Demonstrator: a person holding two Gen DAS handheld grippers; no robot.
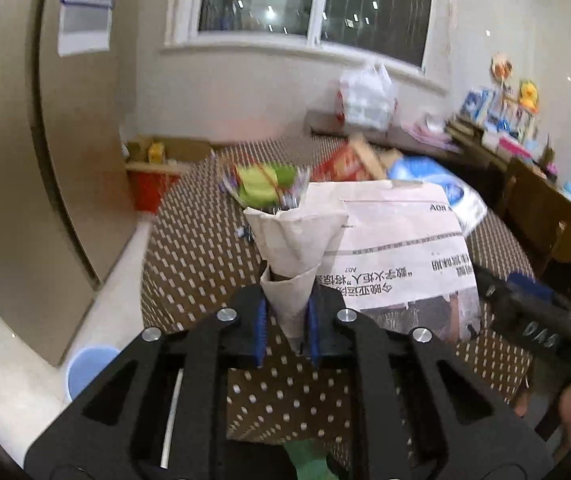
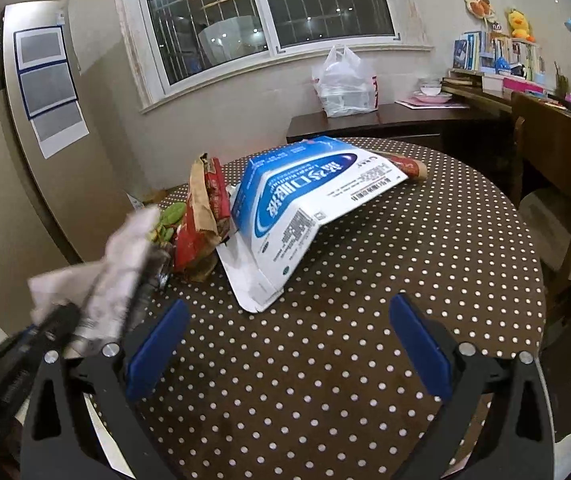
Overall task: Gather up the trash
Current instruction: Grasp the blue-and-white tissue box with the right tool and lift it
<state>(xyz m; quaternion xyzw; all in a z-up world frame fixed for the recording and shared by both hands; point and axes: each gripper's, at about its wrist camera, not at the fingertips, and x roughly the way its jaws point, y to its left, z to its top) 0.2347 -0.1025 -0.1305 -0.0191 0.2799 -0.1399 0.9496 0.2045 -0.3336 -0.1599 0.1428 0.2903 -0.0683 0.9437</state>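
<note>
- At the far left, low on the floor, a blue bin is standing beside the table. I judge it is placed there so the trash can go down from the table edge, but you are not yet over it.
- Your left gripper is pinching the newspaper at a gathered corner; its blue pads are pressing the paper from both sides. The paper is folding into a cone above the pads because the grip is squeezing it at one narrow point.
- The rest of the newspaper is lying flat on the table toward the right, so you are holding only one end and the sheet is hanging between the grip and the cloth.
- Behind the newspaper a green wrapper is lying, and the red bag is leaning just beside it. These are blurred in the left view, so I cannot tell if they are touching the paper.
- In the right view, the blue box is lying flattened in the middle of the table, tilted, with one flap resting on the cloth. It is propped up by its own fold, so an edge is offering itself for a grip.
- Your right gripper is hovering above the dotted cloth with its fingers spread wide and nothing between them. It is pointing toward the box flap, so I judge the box is the next piece for this hand.
- At the far right a chair is standing close to the table, so take care when you are swinging this way.
</note>
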